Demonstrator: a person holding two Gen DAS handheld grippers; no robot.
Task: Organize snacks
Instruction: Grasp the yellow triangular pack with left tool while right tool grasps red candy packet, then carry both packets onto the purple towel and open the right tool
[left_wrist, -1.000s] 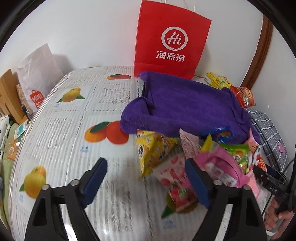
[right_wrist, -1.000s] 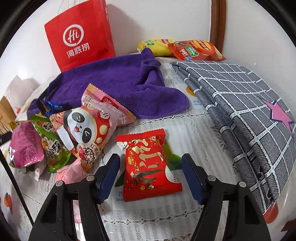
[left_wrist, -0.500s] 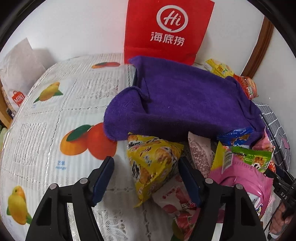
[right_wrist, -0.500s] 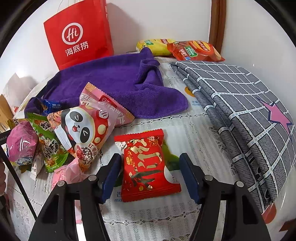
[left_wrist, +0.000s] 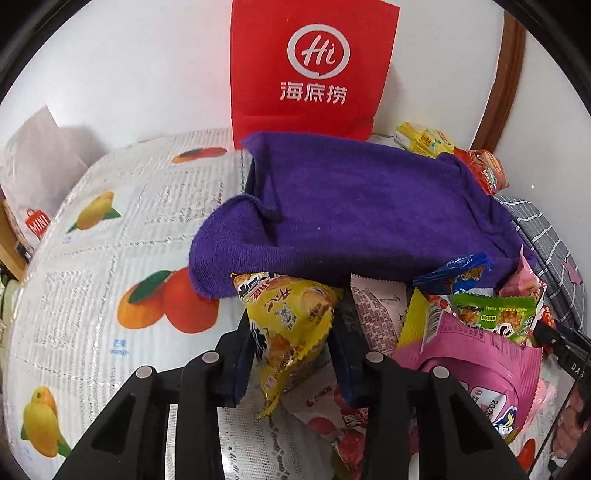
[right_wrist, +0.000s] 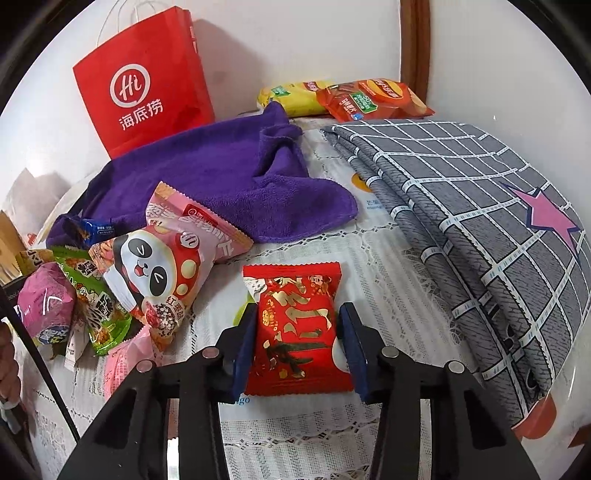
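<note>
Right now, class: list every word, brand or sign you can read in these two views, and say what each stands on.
"Hi" and "海底捞": red paper bag.
"MINI": white bag at the left edge, rest cut off.
"mango": fruit-print tablecloth.
"红豆味": panda snack packet.
Yellow snack packet, red snack packet and orange chip bag: print too small or warped to read.

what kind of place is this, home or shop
Most likely a home: a table under a fruit-print tablecloth set against a white wall, with a purple towel, a folded checked sheet and a red Haidilao paper bag.
</note>
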